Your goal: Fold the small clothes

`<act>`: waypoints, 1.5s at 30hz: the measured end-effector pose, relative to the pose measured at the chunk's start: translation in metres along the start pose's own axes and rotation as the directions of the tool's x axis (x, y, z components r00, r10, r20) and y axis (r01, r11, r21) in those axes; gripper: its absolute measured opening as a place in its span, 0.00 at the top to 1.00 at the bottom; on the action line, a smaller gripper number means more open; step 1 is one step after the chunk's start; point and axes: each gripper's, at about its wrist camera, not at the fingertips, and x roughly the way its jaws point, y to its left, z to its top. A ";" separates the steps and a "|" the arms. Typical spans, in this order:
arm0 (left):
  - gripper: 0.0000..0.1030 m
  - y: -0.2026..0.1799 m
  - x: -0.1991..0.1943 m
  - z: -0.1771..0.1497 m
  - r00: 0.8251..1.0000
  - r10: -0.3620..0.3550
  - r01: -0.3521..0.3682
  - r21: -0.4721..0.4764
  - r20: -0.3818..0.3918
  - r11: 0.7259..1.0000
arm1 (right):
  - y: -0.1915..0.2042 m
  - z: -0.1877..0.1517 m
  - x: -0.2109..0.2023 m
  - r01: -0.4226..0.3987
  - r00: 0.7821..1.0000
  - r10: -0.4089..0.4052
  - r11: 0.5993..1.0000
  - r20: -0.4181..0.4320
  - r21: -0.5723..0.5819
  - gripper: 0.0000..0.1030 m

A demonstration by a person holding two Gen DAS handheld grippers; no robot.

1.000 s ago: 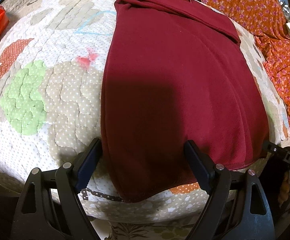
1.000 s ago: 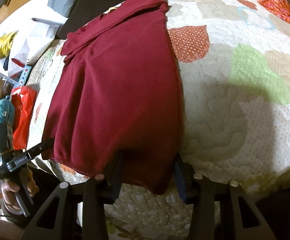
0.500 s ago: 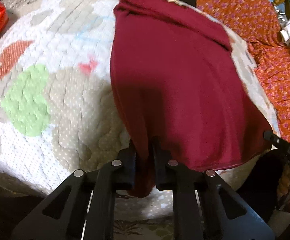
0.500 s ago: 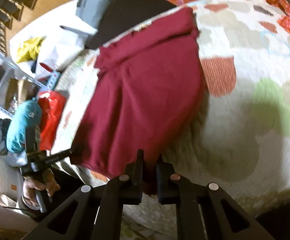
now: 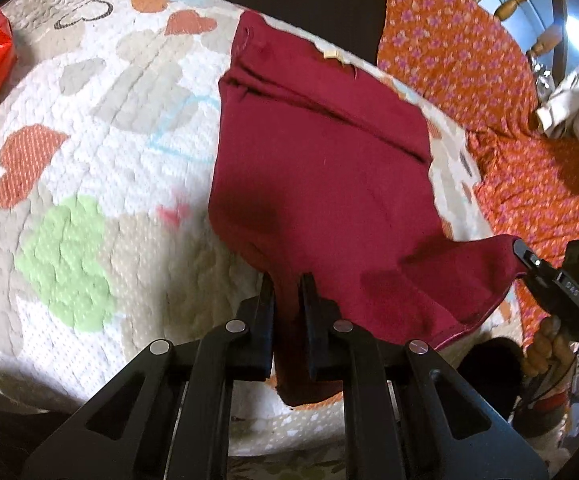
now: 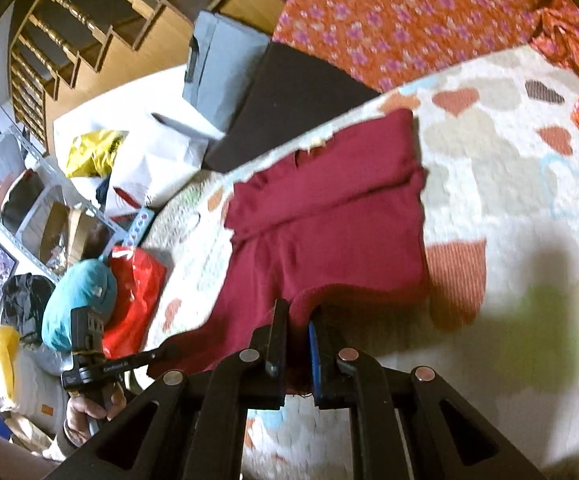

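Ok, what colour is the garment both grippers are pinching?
Dark red, plain, no print: the dark red knit garment on the heart-patterned quilt. Clearest in the left wrist view.

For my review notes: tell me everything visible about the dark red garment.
The dark red garment is a soft, plain knit, its top part folded across, with a pale tag at the far edge. It lies on the heart-patterned quilt. Its near hem is lifted at both corners, pinched by the left gripper and the right gripper.
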 end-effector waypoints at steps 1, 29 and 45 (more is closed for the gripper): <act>0.91 0.000 -0.002 0.007 1.000 0.001 -0.001 0.001 0.011 1.000 | 0.000 0.005 0.001 -0.005 1.000 0.005 1.000 0.010 -0.002 0.92; 0.31 0.023 0.016 0.166 0.974 -0.160 0.162 0.002 0.162 0.987 | -0.022 0.157 0.127 0.078 0.996 -0.075 0.996 0.057 -0.036 0.93; 0.28 0.031 0.094 0.149 1.000 0.005 -0.006 0.039 0.019 0.999 | -0.020 0.155 0.125 0.056 0.997 -0.054 0.998 0.056 -0.041 0.93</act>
